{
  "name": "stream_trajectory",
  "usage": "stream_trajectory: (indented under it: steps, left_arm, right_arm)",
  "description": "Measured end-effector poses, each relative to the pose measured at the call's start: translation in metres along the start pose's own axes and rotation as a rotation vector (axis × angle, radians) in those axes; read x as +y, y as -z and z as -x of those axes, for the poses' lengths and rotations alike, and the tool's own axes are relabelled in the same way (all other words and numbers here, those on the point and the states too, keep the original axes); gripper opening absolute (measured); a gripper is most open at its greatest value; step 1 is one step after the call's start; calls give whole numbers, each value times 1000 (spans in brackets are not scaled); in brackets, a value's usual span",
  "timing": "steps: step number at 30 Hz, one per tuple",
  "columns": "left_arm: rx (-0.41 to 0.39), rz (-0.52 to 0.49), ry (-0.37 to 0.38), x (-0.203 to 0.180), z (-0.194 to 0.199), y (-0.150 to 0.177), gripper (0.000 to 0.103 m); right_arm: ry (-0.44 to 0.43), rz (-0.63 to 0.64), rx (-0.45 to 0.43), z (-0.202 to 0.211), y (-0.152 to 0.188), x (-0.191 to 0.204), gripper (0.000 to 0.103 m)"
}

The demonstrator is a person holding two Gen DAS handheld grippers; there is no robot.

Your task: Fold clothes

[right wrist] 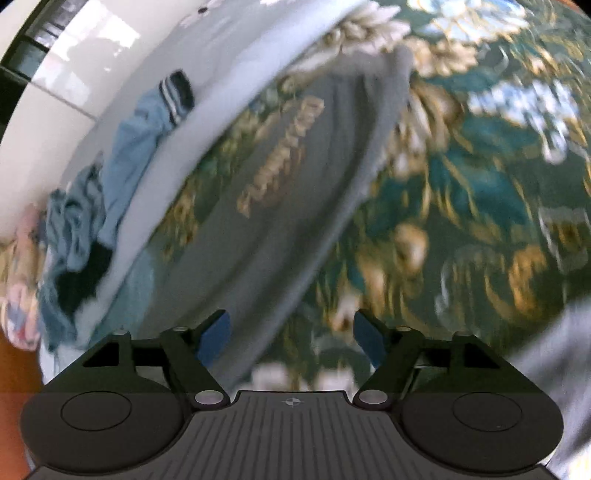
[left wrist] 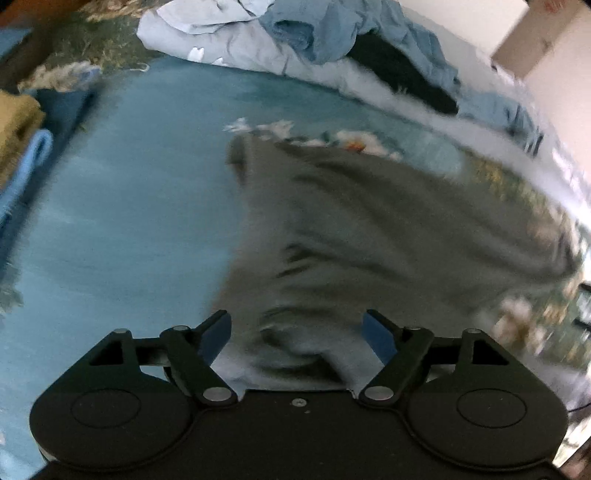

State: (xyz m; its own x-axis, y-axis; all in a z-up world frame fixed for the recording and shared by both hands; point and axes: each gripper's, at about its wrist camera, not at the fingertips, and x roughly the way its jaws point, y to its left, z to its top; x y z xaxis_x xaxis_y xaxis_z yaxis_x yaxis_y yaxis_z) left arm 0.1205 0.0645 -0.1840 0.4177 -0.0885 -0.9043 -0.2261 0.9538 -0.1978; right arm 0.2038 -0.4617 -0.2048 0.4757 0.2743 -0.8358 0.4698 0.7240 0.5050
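Both tilted steeply down, jaws spread, nothing pinched. Left hand-held gripper [left wrist: 297, 334] hangs over grey shirt [left wrist: 388, 229], cloth bunched under its tips. Right hand-held gripper [right wrist: 291, 334]: shirt ahead-left on floral bedspread [right wrist: 480, 221]. Clothes pile [left wrist: 303, 33] far ahead.

Home bedroom: floral bedspread [right wrist: 461, 192], heaped clothes [left wrist: 314, 33], white wall [left wrist: 561, 92].

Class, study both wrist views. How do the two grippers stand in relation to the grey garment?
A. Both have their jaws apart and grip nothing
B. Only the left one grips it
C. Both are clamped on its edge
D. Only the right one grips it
A: the left gripper and right gripper both show their blue pads spread wide, with the grey garment lying below, not pinched.
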Motion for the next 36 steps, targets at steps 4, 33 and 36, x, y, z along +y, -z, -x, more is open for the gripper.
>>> stream_trajectory:
  steps: [4,33,36]
  left_arm:
    - [15,-82,25,23,-6,9,77]
    - [127,-136,413,78,-65,-6,48]
    - [131,-177,420,75,-66,-6,45]
  right_arm:
    - [-11,-3,52,10,42,4,74]
    - [-17,1023,428,-50,213,170,38]
    - [-7,1161,455,-54,222,179,38]
